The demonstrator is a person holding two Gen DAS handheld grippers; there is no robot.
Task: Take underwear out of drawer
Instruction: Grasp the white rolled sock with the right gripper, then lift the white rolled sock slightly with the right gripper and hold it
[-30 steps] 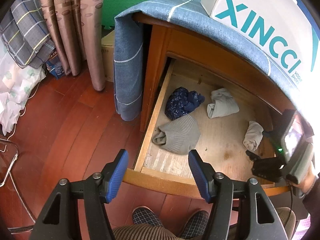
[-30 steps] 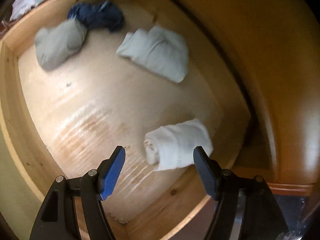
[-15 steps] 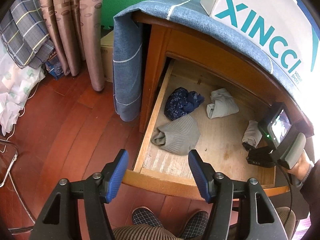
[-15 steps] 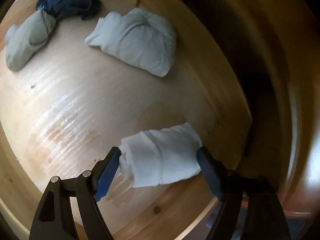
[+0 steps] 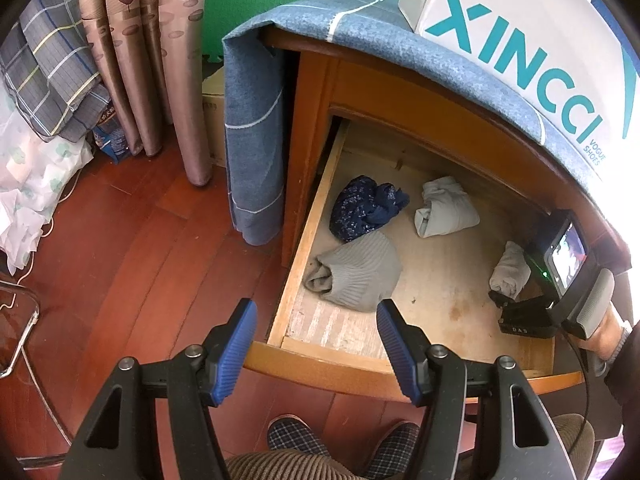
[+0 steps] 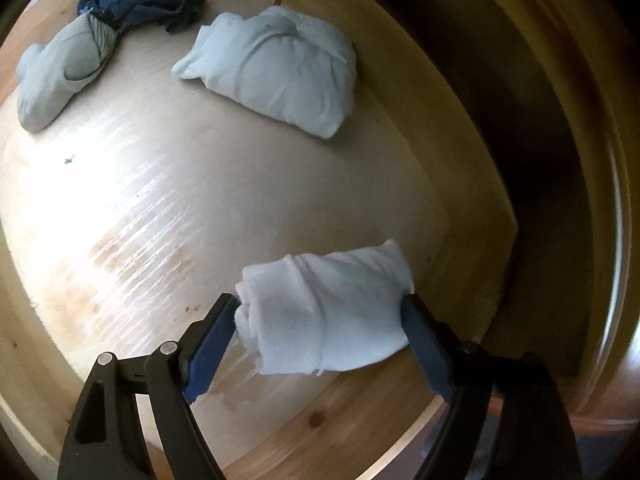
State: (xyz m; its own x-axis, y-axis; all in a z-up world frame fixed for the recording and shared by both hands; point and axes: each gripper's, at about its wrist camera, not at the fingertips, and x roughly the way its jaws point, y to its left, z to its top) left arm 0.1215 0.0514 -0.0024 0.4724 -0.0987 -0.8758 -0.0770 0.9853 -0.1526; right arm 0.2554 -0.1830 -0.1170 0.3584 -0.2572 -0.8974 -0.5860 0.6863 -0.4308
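Note:
The wooden drawer [image 5: 300, 240] is pulled open. Inside lie a dark blue bundle [image 5: 366, 206], a grey ribbed bundle [image 5: 356, 272], a pale folded bundle [image 5: 446, 208] and a small white rolled underwear [image 5: 510, 270] at the right side. My right gripper [image 6: 318, 316] is down in the drawer with its open jaws on either side of the white roll [image 6: 324, 312], fingers touching its ends. It also shows in the left wrist view [image 5: 520, 312]. My left gripper [image 5: 314, 344] is open and empty, held above the drawer's front edge.
A blue cloth [image 5: 256, 140] drapes over the cabinet top, with a white shoe box [image 5: 520, 32] on it. Curtains [image 5: 160, 60] and a plaid bag [image 5: 52, 76] stand at the left on the red wood floor [image 5: 120, 260]. My slippered feet [image 5: 296, 436] are below the drawer front.
My right gripper moved forward and down into the drawer until its jaws straddle the white roll. The left gripper has stayed still.

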